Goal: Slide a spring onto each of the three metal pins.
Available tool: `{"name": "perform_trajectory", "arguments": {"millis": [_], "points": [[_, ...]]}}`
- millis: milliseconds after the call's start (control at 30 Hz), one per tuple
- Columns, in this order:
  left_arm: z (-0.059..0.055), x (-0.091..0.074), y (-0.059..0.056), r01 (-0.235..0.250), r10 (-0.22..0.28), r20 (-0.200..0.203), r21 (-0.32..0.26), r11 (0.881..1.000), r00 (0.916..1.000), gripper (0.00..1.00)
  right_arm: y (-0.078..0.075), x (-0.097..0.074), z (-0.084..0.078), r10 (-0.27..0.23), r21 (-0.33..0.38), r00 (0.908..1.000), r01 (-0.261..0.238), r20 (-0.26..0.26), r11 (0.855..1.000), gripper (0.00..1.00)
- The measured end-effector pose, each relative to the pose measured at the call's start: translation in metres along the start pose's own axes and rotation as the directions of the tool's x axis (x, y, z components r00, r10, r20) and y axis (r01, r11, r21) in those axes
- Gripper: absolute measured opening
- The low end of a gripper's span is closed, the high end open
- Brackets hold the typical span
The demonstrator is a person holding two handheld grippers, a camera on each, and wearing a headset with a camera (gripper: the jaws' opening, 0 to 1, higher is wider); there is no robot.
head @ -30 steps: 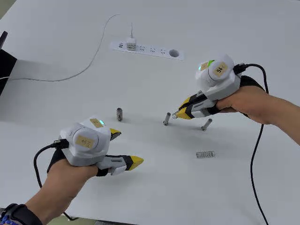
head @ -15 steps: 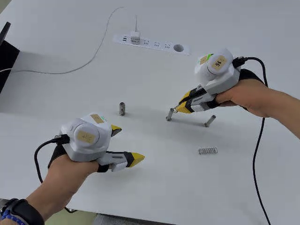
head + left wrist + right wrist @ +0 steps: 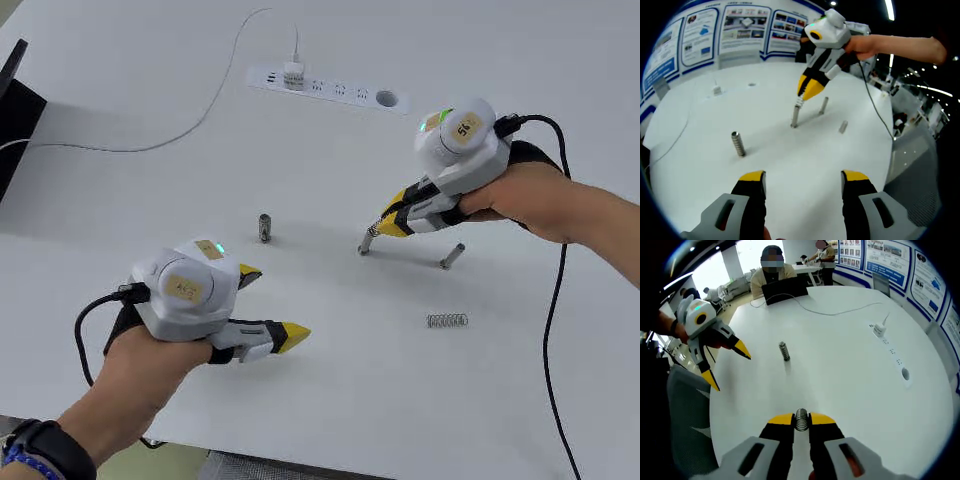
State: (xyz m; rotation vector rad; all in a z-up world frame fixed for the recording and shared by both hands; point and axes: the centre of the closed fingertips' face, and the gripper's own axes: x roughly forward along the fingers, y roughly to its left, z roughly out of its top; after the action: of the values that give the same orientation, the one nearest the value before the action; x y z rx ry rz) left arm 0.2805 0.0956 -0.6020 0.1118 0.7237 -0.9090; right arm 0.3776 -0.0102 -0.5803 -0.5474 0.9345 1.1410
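On the white table (image 3: 330, 400), the left gripper (image 3: 272, 303) hangs low at the near left with its yellow-tipped jaws spread wide and nothing between them. The right gripper (image 3: 386, 227) reaches in from the far right, its jaws pinched on a small spring (image 3: 373, 231) right at the top of the leaning middle pin (image 3: 366, 242). To the left an upright pin (image 3: 265, 227) already wears a spring, to the right a bare pin (image 3: 452, 256) leans, a loose spring (image 3: 447, 320) lies nearer, and a power strip (image 3: 330, 90) sits at the far edge.
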Motion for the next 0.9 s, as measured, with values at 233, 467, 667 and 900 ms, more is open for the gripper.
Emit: {"name": "perform_trajectory", "arguments": {"millis": [233,467,667,900], "points": [[-0.003,-0.002,0.001,-0.001,0.001,-0.004,-0.007,1.000,1.0000,0.62,0.000,0.006,0.001,0.007,-0.018,0.9999,-0.007,-0.009,1.000,0.12],[-0.003,-0.002,0.000,0.000,0.000,0.001,-0.020,1.000,1.0000,0.62,-0.003,0.011,0.004,0.012,-0.029,0.9998,-0.012,-0.014,1.000,0.12],[-0.003,-0.002,0.000,0.000,0.000,0.001,-0.022,1.000,1.0000,0.62,-0.003,0.015,0.005,0.013,-0.034,0.9998,-0.013,-0.016,0.999,0.12],[-0.003,-0.003,0.002,-0.009,0.009,0.000,-0.017,1.000,1.0000,0.63,-0.001,0.023,0.004,0.021,-0.052,0.9992,-0.023,-0.034,0.998,0.12]]}}
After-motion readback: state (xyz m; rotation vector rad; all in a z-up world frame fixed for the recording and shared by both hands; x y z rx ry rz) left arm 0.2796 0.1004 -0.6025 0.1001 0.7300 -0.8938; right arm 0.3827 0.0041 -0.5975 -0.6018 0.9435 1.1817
